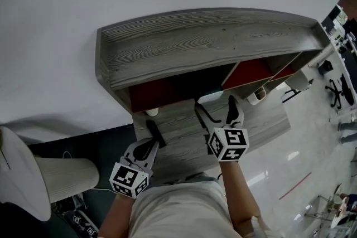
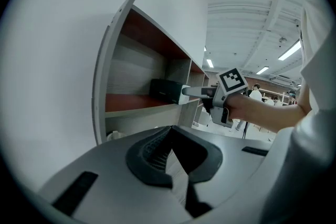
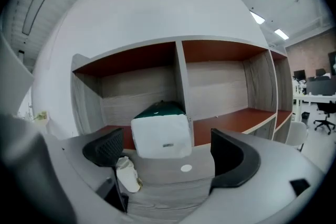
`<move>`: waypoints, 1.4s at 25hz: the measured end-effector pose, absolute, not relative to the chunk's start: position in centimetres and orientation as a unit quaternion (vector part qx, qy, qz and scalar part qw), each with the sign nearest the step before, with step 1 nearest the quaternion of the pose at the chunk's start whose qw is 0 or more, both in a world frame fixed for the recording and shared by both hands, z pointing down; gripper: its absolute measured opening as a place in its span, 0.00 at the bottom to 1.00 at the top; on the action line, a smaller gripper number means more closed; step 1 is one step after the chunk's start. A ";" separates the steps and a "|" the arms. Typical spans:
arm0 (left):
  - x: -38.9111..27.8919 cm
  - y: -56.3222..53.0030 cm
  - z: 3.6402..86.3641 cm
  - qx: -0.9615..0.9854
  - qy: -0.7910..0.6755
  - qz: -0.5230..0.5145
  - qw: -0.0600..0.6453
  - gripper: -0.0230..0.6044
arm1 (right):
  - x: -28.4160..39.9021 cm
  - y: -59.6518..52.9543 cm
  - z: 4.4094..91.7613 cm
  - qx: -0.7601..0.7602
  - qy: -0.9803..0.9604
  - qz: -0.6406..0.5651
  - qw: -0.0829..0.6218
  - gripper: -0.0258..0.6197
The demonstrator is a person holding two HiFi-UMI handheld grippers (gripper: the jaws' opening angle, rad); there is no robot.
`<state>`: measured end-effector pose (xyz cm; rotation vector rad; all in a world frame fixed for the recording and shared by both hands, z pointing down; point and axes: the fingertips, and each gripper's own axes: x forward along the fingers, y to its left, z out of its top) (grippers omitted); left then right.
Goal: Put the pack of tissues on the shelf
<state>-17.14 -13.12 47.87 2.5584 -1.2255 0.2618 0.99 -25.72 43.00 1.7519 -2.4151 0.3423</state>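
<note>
The pack of tissues (image 3: 161, 136), white at its front end with a dark green top, lies on the red shelf board (image 3: 231, 119) in the left compartment, against the divider. Its front end juts over the board's edge. My right gripper (image 3: 168, 147) is open, its jaws spread wider than the pack and not pressing it. In the head view the right gripper (image 1: 215, 102) reaches under the shelf top (image 1: 201, 42), where a bit of the pack (image 1: 211, 96) shows. The left gripper (image 1: 153, 131) hangs low over the desk, shut and empty; its own view shows the left gripper (image 2: 170, 157) with jaws together.
A small white cup (image 3: 127, 176) stands on the grey wood desk (image 1: 184, 142) near the left compartment, and another cup (image 1: 257, 95) sits to the right. A pale cylinder (image 1: 67, 178) stands at the left on the floor. The right compartment (image 3: 226, 86) holds nothing.
</note>
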 end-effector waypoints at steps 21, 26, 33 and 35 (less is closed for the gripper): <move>-4.0 -15.1 45.7 0.920 -0.363 0.067 0.134 0.06 | 11.2 -14.5 42.5 0.551 -0.823 0.114 0.076 0.08; -2.3 -15.0 45.6 0.928 -0.341 0.070 0.133 0.06 | 12.9 -13.4 42.6 0.556 -0.819 0.119 0.073 0.08; -0.3 -15.3 45.2 0.937 -0.315 0.062 0.138 0.06 | 14.1 -12.7 43.2 0.566 -0.811 0.130 0.072 0.08; 0.2 -15.4 45.2 0.939 -0.308 0.062 0.137 0.06 | 14.3 -12.7 43.3 0.569 -0.808 0.131 0.073 0.08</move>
